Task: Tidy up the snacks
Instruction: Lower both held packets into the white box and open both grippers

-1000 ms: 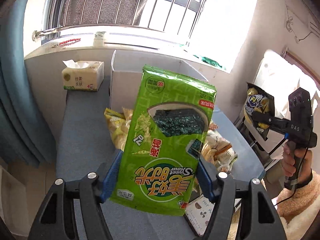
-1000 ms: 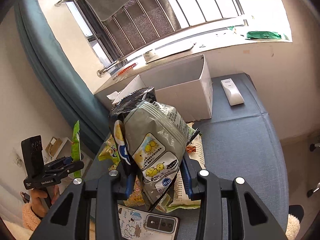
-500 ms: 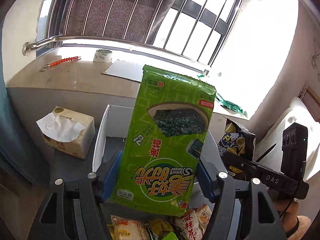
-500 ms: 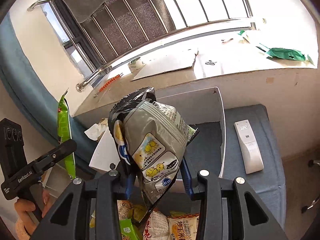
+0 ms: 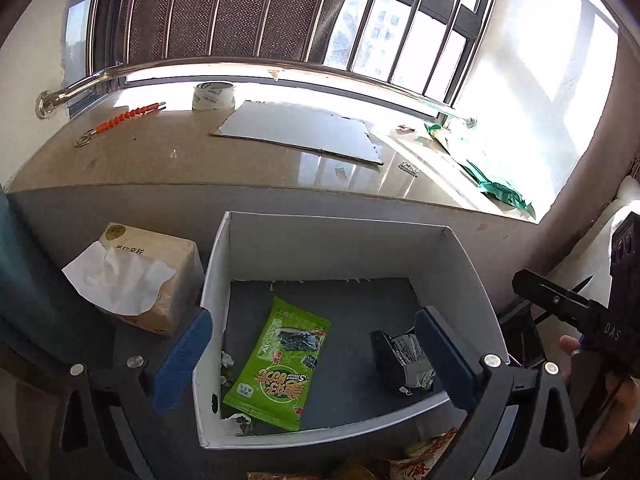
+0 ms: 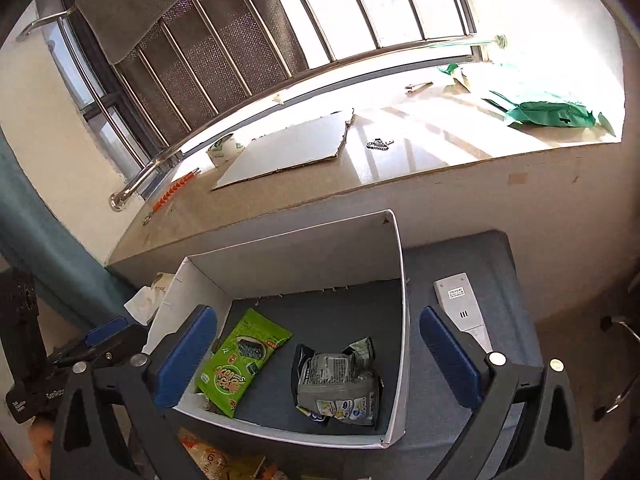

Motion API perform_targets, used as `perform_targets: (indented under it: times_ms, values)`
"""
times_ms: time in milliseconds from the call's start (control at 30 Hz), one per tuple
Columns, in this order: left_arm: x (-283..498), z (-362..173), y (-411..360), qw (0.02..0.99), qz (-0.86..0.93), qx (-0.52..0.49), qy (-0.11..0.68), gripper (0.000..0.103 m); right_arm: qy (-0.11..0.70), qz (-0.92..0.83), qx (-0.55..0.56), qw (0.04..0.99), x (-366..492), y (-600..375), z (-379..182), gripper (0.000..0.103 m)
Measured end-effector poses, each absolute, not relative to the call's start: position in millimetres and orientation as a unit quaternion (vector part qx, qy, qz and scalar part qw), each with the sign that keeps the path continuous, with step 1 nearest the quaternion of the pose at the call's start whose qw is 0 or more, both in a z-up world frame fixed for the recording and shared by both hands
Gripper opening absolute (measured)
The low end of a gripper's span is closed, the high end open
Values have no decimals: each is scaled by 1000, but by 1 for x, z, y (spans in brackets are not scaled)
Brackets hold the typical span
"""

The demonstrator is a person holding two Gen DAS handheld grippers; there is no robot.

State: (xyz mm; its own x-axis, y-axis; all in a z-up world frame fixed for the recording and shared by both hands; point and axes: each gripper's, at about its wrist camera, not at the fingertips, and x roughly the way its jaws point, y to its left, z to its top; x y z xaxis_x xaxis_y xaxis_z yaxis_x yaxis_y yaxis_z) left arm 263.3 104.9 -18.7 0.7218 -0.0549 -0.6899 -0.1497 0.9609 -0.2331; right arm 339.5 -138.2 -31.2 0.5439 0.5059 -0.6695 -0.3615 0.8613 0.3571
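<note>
A green seaweed snack packet [image 5: 280,364] lies flat on the floor of the white cardboard box [image 5: 340,240], at its left side. A grey-black chip bag [image 5: 402,356] lies crumpled at the box's right side. Both also show in the right wrist view: the green packet [image 6: 240,356], the chip bag [image 6: 340,380], the box [image 6: 296,252]. My left gripper [image 5: 316,356] is open and empty above the box's near wall. My right gripper [image 6: 320,356] is open and empty above the box. More snack packets [image 6: 216,460] lie in front of the box, mostly hidden.
A tissue pack [image 5: 140,276] stands left of the box. A white remote [image 6: 464,308] lies right of the box on the grey surface. The stone windowsill [image 5: 160,160] behind holds a tape roll [image 5: 213,96], a cardboard sheet [image 5: 300,130] and a green bag [image 6: 548,110].
Both grippers opened and dropped their loads: the green seaweed packet and the chip bag now lie inside the box. Both grippers moved forward over the box.
</note>
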Motion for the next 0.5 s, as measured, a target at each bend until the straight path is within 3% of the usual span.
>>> perform_targets:
  times_ms: [233, 500]
  values:
    - [209, 9, 105, 950, 36, -110, 288, 103, 338, 267, 127, 893, 304, -165, -3, 103]
    - [117, 30, 82, 962, -8, -84, 258, 103, 313, 311, 84, 893, 218, -183, 11, 103]
